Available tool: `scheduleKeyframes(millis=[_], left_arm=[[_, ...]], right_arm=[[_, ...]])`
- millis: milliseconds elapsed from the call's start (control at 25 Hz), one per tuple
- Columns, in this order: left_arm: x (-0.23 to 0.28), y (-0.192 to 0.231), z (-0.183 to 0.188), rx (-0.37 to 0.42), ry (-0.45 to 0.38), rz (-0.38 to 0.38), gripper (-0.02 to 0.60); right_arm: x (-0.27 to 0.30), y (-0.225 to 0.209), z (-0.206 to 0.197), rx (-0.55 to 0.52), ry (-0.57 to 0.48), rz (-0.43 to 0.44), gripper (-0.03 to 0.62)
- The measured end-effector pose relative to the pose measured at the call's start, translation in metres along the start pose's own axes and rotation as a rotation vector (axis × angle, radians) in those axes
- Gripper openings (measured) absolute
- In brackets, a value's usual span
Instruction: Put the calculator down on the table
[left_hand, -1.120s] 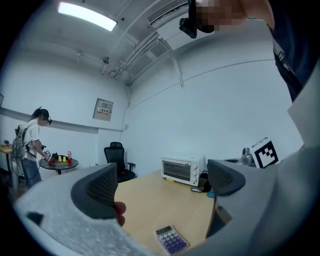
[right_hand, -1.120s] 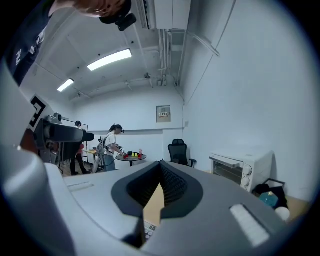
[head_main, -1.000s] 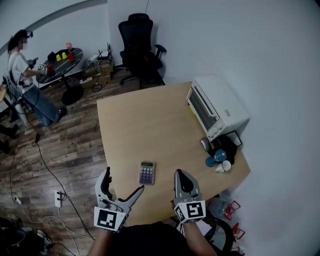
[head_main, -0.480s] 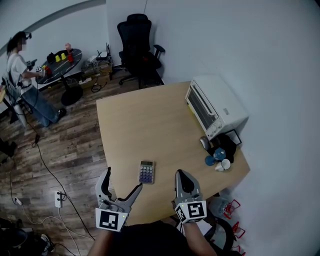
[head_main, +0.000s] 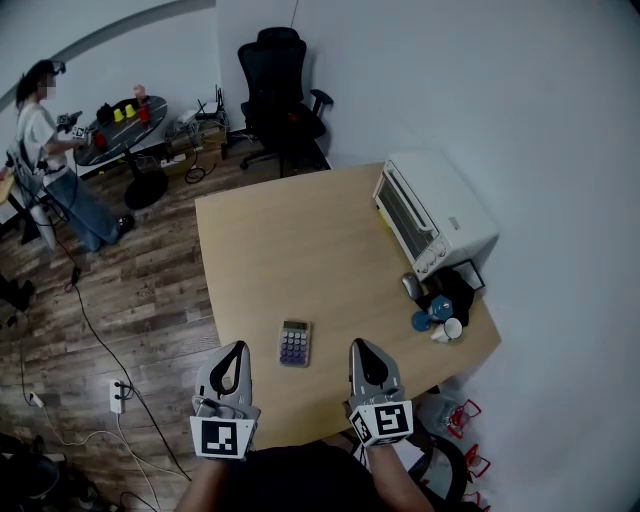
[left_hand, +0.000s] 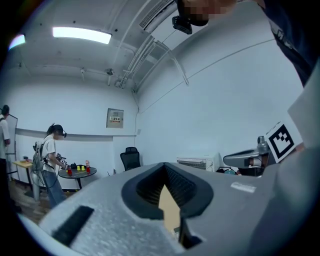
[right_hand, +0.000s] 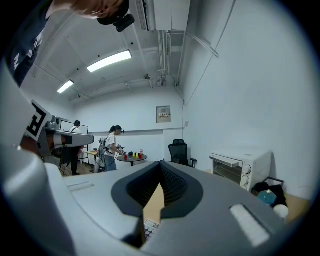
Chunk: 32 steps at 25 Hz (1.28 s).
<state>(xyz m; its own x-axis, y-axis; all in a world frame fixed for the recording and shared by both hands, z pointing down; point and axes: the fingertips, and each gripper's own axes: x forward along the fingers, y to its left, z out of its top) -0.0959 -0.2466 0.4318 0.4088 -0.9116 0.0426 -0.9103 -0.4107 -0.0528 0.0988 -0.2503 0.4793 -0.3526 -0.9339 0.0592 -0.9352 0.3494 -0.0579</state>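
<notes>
My left gripper (head_main: 237, 350), grey plastic with two black-lined jaws, is held low at my left side and points level, away from me. Its jaws are pressed together with nothing between them. My right gripper (head_main: 361, 347), same grey build, sits level beside it and well apart. Its jaws are also together and empty. Both run roughly parallel, each with its black-and-white marker cube nearest my body.

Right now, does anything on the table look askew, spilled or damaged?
Nothing stands out: the calculator lies flat on the table, touching neither the shut left gripper nor the shut right gripper.
</notes>
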Motion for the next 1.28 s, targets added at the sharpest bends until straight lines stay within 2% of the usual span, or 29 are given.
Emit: scheduleKeyframes(millis=[440,640,920,1080,1280], left_arm=[[0.004,0.000,-0.013,-0.048,0.009,-0.014,-0.003],[0.003,0.005,-0.023,-0.037,0.068,0.008,-0.003],[0.008,0.001,-0.018,-0.044,0.013,0.002,-0.003],[0.005,0.005,-0.026,-0.029,0.059,0.013,-0.003],[0.003,0.012,-0.022,-0.046,0.037,0.050,-0.002]], right_arm=[[-0.003,0.011,0.005,-0.052,-0.006,0.037,0.003],[-0.005,0.010,0.003,-0.091,0.007,0.032,0.003],[-0.003,0.013,0.005,-0.105,0.003,0.059,0.003],[-0.004,0.017,0.005,-0.109,-0.004,0.073,0.005],[-0.003,0.017,0.006,-0.103,-0.008,0.078,0.005]])
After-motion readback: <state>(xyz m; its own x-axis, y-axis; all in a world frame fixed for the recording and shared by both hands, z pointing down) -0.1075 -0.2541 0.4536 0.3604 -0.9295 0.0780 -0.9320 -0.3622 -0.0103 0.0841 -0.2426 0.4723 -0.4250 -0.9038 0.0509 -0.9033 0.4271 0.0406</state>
